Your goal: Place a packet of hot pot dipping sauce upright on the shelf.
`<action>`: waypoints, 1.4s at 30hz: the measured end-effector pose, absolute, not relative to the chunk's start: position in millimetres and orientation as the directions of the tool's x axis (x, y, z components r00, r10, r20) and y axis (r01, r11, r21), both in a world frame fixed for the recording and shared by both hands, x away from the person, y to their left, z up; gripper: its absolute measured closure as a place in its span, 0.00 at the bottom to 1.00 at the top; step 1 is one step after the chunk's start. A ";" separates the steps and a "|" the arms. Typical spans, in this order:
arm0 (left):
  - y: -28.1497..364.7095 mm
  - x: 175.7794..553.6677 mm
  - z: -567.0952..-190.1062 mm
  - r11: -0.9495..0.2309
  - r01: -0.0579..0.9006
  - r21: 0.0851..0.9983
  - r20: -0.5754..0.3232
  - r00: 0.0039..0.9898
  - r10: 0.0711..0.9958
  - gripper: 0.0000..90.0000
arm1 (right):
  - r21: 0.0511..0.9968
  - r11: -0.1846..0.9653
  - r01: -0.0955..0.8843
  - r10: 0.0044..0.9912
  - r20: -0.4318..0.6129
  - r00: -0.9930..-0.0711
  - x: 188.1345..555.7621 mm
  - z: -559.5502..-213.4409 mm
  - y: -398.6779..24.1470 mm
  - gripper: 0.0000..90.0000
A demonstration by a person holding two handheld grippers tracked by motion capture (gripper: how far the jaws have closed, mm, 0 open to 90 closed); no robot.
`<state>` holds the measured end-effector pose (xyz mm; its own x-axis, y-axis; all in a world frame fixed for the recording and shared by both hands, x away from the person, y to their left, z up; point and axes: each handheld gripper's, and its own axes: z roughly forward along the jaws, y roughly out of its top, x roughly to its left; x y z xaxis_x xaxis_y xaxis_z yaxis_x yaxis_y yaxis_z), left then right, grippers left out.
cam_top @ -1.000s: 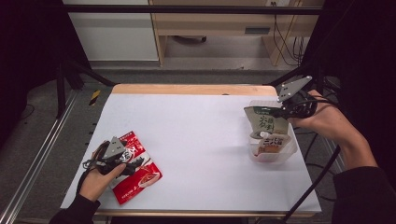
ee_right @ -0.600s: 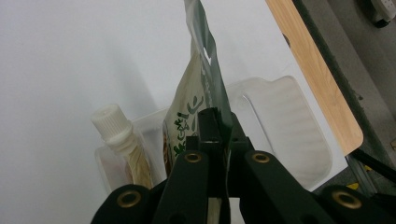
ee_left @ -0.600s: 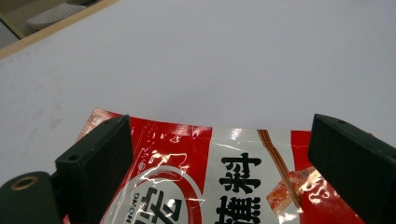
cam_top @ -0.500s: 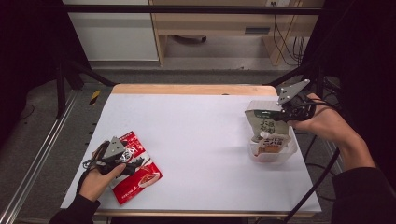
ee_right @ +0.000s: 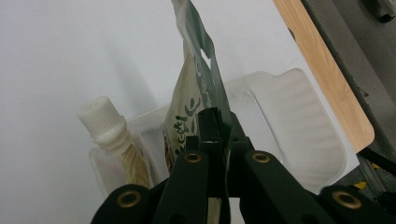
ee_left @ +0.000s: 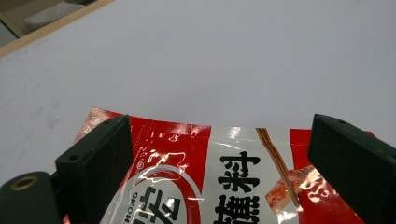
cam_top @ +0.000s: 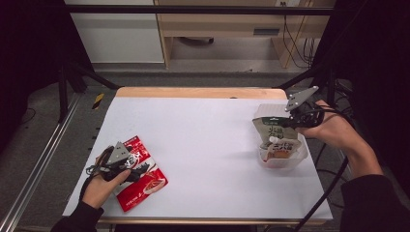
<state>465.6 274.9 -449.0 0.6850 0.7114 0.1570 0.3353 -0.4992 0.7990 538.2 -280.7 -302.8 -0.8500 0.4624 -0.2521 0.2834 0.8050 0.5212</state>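
Observation:
At the table's front left lies a red snack packet (cam_top: 147, 182) (ee_left: 210, 182). My left gripper (cam_top: 139, 168) (ee_left: 219, 135) rests over it, jaws wide open, one on each side of the packet's top end. At the right stands a clear plastic tray (cam_top: 297, 157) (ee_right: 289, 112). My right gripper (cam_top: 286, 123) (ee_right: 219, 122) is shut on the upper edge of a green and white pouch (cam_top: 275, 133) (ee_right: 196, 79), holding it upright with its bottom in the tray. A white-capped spout pouch (cam_top: 273, 140) (ee_right: 100, 119) also sits in the tray.
The white tabletop (cam_top: 208, 135) has a wooden far edge (cam_top: 198, 92) (ee_right: 322, 79). The tray is close to the table's right edge. A black cable (cam_top: 329, 188) trails from the right gripper off the right side. Metal frame rails (cam_top: 43, 154) run along the left.
The right gripper, with the pouch in it, has dipped slightly toward the tray. The left gripper and the red packet have stayed where they were.

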 end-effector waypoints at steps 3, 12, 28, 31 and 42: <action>274.5 465.6 -449.3 -0.502 0.335 0.797 0.158 0.687 0.710 0.08 | 0.525 0.801 0.286 0.466 -0.248 -0.849 538.6 -306.6 -281.2 1.00; 274.4 465.7 -449.8 -0.504 0.337 0.795 0.158 0.687 0.709 0.08 | 0.541 0.785 0.303 0.481 -0.222 -0.848 539.6 -317.8 -286.9 1.00; 273.4 465.4 -450.1 -0.507 0.336 0.794 0.160 0.688 0.707 0.08 | 0.525 0.769 0.365 0.529 -0.203 -0.824 535.9 -324.1 -304.0 0.97; 273.2 465.3 -450.2 -0.508 0.337 0.793 0.160 0.689 0.707 0.08 | 0.520 0.765 0.379 0.538 -0.195 -0.820 535.3 -325.2 -305.7 0.96; 272.9 465.2 -450.4 -0.512 0.338 0.790 0.161 0.692 0.704 0.08 | 0.550 0.730 0.406 0.575 -0.174 -0.799 531.8 -325.8 -311.4 0.75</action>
<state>465.2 272.9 -450.4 0.6916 0.7041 0.1609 0.3376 -0.5121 0.7898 531.8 -311.4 -325.8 -0.7993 0.5753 -0.1736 0.4059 0.7298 0.5502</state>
